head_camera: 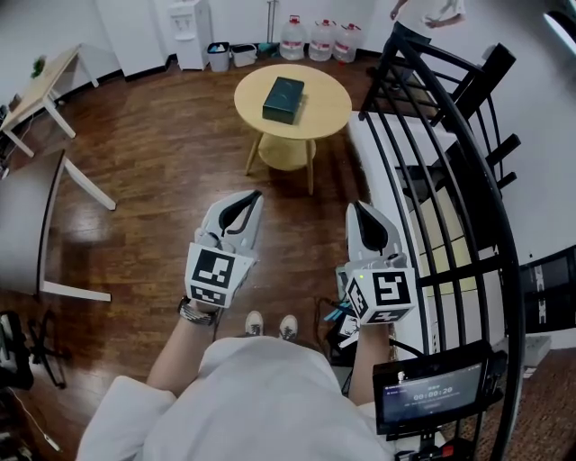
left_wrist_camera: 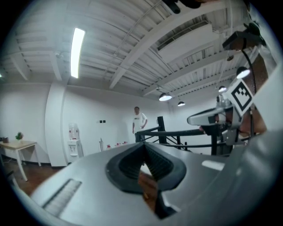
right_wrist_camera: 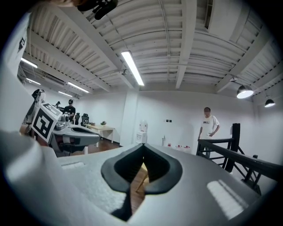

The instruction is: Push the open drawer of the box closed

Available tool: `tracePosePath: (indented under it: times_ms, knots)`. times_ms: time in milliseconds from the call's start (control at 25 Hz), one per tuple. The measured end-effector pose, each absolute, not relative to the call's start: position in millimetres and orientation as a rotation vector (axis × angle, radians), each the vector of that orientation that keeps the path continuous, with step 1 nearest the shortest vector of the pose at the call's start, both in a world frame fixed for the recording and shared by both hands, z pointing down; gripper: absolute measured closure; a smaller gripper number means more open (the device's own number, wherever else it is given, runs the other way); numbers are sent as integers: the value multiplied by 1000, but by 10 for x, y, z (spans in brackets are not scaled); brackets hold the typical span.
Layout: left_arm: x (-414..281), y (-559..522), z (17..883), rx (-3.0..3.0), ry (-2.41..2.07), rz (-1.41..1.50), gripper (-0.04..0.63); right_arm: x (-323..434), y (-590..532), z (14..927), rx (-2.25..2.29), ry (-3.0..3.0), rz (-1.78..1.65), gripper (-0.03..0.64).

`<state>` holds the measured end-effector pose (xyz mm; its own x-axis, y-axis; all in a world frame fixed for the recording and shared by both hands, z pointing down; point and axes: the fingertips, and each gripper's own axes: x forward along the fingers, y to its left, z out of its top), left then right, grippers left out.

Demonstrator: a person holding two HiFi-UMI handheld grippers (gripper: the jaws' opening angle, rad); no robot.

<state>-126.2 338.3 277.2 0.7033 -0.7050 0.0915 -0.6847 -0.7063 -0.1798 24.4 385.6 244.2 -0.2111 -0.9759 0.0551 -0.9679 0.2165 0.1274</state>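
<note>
A dark green box (head_camera: 283,99) lies on a round yellow table (head_camera: 324,117) ahead of me in the head view; from here I cannot tell how its drawer stands. My left gripper (head_camera: 253,198) and right gripper (head_camera: 357,208) are held side by side over the wooden floor, well short of the table, both pointing toward it. Each one is shut with nothing between its jaws. In the left gripper view the left gripper (left_wrist_camera: 142,146) has its black pads (left_wrist_camera: 157,164) meeting at the tip. The right gripper (right_wrist_camera: 142,147) shows the same in its own view.
A black metal railing (head_camera: 468,180) curves along my right, with a white bench (head_camera: 387,171) beside it. Water bottles (head_camera: 321,38) and a dispenser (head_camera: 187,27) line the far wall. Desks (head_camera: 40,85) stand at the left. A person (right_wrist_camera: 208,126) stands near the railing.
</note>
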Motion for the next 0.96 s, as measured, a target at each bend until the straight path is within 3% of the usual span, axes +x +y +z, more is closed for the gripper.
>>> tracePosePath:
  times_ms: [960]
  knots:
    - [-1201, 3240, 2760, -2778, 1109, -237, 588, 245, 3652, 2506, 1878, -2349, -78, 615]
